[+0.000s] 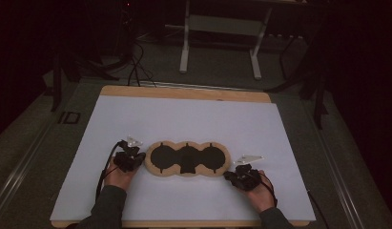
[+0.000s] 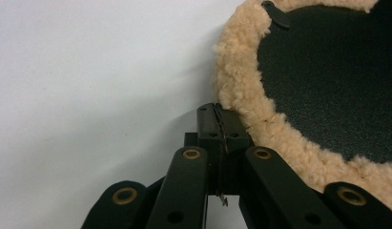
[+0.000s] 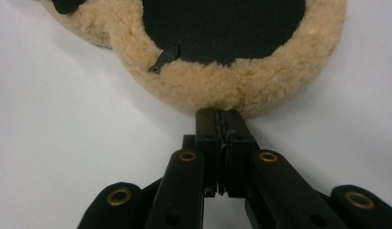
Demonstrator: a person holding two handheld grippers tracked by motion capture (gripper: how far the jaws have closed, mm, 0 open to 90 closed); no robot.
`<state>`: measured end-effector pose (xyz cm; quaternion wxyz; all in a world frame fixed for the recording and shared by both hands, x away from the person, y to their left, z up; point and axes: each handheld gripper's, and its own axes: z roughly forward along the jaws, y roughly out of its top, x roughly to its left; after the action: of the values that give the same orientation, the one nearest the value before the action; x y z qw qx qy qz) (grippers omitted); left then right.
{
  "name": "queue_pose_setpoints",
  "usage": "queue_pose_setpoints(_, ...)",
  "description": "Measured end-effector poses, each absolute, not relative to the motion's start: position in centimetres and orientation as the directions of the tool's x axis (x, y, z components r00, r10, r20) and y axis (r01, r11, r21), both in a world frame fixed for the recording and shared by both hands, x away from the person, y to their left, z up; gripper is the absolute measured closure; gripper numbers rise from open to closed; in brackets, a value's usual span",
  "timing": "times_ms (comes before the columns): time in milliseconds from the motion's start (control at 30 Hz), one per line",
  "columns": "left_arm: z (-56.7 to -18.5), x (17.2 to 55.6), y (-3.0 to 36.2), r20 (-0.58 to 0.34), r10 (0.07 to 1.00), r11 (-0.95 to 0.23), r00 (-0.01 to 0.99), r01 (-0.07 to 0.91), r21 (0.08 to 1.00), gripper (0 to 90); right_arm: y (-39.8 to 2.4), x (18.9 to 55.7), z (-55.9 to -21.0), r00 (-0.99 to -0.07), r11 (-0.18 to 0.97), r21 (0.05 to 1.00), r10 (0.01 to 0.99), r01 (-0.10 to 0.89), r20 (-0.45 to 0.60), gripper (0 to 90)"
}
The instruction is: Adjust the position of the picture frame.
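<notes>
White covering spreads over the wooden table (image 1: 184, 93), with a dark floor and a metal stand (image 1: 222, 38) behind it. On the near half of the sheet lies a tan fleece pad (image 1: 188, 159) with three joined round black panels. The left gripper (image 1: 136, 160) sits at the pad's left end, its jaws pressed together, tips touching the woolly rim. The right gripper (image 1: 230, 175) meets the pad's right end, jaws likewise closed tight, nothing between them.
</notes>
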<state>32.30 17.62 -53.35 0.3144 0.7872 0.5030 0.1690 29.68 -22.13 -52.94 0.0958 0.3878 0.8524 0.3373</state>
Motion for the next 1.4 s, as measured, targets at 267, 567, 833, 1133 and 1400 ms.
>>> queue_pose_setpoints(267,-53.5,32.3,17.7,-0.045,0.898,-0.294,0.437,0.674,0.677,90.0,-22.2,29.9,-53.0,-0.68,0.463,0.658,0.727,0.594,0.102,87.3)
queue_pose_setpoints(567,-53.5,32.3,17.8,-0.037,0.901,-0.293,0.432,0.67,0.683,89.2,-22.1,29.8,-53.0,-0.687,0.476,0.66,0.722,0.581,0.084,87.2)
queue_pose_setpoints(833,-52.8,32.0,19.1,-0.079,0.91,-0.234,0.406,0.663,0.711,80.9,-22.3,29.7,-53.0,-0.692,0.478,0.664,0.717,0.575,0.083,86.4)
queue_pose_setpoints(1133,-51.4,30.6,19.4,-0.115,0.892,-0.194,0.438,0.599,0.777,73.5,-23.0,29.7,-52.4,-0.683,0.447,0.694,0.725,0.564,0.088,83.6)
queue_pose_setpoints(1400,-50.5,29.9,19.2,-0.135,0.868,-0.185,0.478,0.563,0.806,67.1,-24.0,29.9,-52.1,-0.651,0.398,0.718,0.753,0.571,0.1,79.4)
